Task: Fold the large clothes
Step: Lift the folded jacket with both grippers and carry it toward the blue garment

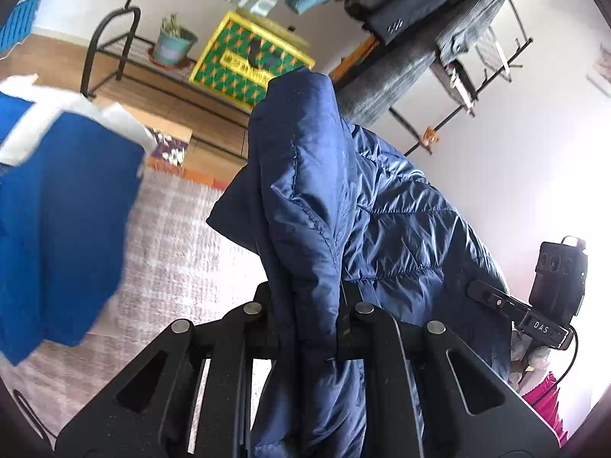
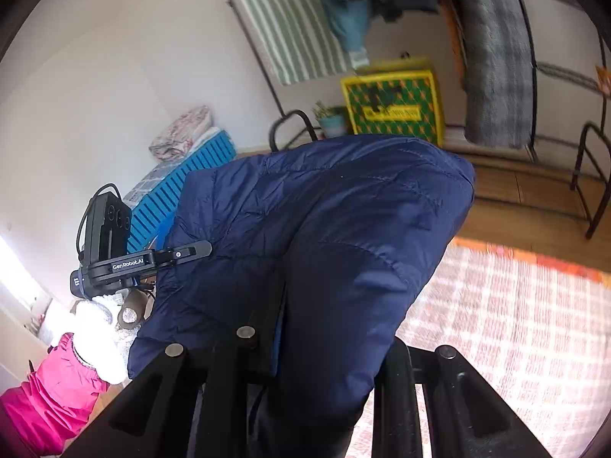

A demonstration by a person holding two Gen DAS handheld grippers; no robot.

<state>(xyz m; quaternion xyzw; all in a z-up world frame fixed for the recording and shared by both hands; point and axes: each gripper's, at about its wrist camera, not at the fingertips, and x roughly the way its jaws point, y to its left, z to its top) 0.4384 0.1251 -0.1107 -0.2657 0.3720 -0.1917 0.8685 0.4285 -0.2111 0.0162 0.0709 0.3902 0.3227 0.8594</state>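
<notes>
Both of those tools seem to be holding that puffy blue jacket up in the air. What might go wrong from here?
The navy quilted jacket looks slick, and the left tool pinches only a narrow bunched fold, so it might slip out. The right tool is buried under draped fabric, so its hold is hard to check. The jacket hangs in loose bunches, so laying it on the rug may trap creases in the fold.

Ahead of left hand-held gripper [image 1: 305, 324]: blocked by the navy quilted jacket [image 1: 343, 198] pinched between its fingers.
Left, near: blue fabric mass [image 1: 65, 221] crowds that side.
Between the two: open strip of pale checked rug [image 1: 183, 252].
Far: clothes rack [image 1: 114, 42], potted plant [image 1: 173, 42] and yellow-green box [image 1: 248, 61] line the wall.
Ahead of right hand-held gripper [image 2: 328, 347]: same jacket fills the view.
Right, near: rug lies open.
</notes>
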